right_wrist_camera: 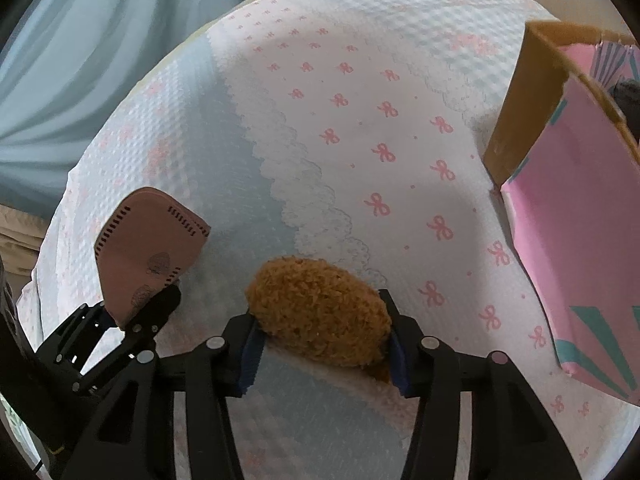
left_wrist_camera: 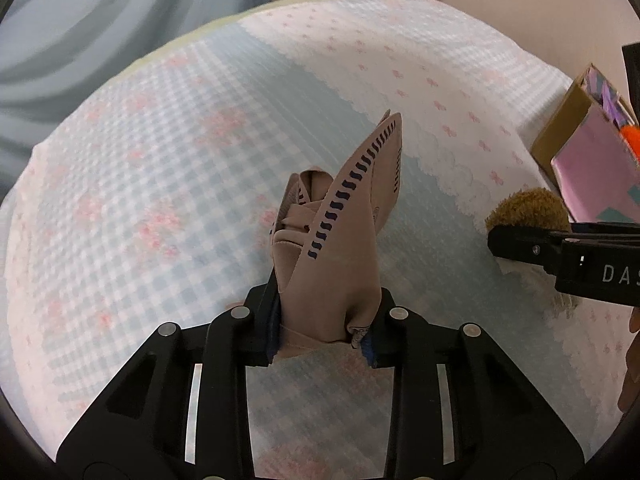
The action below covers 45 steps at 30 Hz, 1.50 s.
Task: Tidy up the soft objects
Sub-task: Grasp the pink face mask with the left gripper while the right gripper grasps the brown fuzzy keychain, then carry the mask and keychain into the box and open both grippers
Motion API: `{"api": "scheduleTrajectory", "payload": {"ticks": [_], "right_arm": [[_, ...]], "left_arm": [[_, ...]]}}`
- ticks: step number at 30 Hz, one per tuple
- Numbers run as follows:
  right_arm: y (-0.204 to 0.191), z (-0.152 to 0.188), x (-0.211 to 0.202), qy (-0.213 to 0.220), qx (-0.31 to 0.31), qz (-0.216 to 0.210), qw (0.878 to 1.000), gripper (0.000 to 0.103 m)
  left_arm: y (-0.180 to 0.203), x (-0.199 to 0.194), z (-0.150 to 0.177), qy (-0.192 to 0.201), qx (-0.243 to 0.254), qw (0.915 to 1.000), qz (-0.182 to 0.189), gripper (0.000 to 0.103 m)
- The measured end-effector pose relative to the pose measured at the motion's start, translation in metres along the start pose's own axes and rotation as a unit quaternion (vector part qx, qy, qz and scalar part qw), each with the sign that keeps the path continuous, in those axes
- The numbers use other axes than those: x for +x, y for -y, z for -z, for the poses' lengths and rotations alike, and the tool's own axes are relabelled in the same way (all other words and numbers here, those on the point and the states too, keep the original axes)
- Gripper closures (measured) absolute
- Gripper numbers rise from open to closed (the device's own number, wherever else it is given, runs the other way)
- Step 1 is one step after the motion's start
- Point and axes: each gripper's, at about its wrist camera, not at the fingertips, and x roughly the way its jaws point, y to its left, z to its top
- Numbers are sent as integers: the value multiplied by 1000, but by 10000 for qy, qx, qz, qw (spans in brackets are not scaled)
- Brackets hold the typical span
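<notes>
Soft objects sit pinched in both claws above a bed: the left claw [left_wrist_camera: 322, 340] grips a beige fabric pouch [left_wrist_camera: 340, 232] with dark dashed edging, its lower end bunched and hidden between the fingers, and the right claw [right_wrist_camera: 324, 356] clamps a fuzzy brown plush [right_wrist_camera: 320, 308], its underside out of sight. White letters "DAS" on the right claw's side run off the frame edge. Beneath lies a waffle-textured bedspread [right_wrist_camera: 360, 120], blue gingham and pink bows. At right, a pink-lined cardboard box [right_wrist_camera: 568, 200] is cut off; pale blue curtains [left_wrist_camera: 100, 32] hang behind.
</notes>
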Motion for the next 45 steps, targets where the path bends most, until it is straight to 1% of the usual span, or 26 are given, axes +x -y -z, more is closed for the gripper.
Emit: {"api": "scheduleTrajectory", "payload": {"ticks": [5,9,11,16,22,27,32,36,40,45], "right_arm": [[-9,6,-23,172,-299,19,9994,56],[-14,10,-50,330,-418,-73,9986,56],[-18,12,-66,436,-491,-107,9978,56],[-30,21,-117,654,-659,-220,9954,56],[-46,32,-199,802,-970,-348,9914,56],[-47,39,-255,966,-1354,-397,9853,56],[-27,30,-300,1185,-1395,-439,9821,56],[0,17,-332,1318,-1453,-471,9794,56],[34,1,-356,1400,-1612,-524,9755,56],[89,-33,-369,1351,-1722,-637,9737,56]], "left_arm": [[-4,-25,-1,143,-109,9998,-63,76],[-5,-54,-3,256,-260,9993,-83,76],[-5,-74,-3,349,-367,9987,-58,76],[3,-139,-4,609,-595,9963,-101,76],[16,-221,-9,796,-893,9927,-153,76],[29,-270,-20,964,-1064,9893,-252,76],[51,-307,-27,1063,-1196,9866,-318,76],[82,-330,-36,1112,-1232,9855,-353,75],[120,-340,-52,1172,-1387,9826,-385,76],[175,-337,-82,1191,-1581,9791,-461,75]]}}
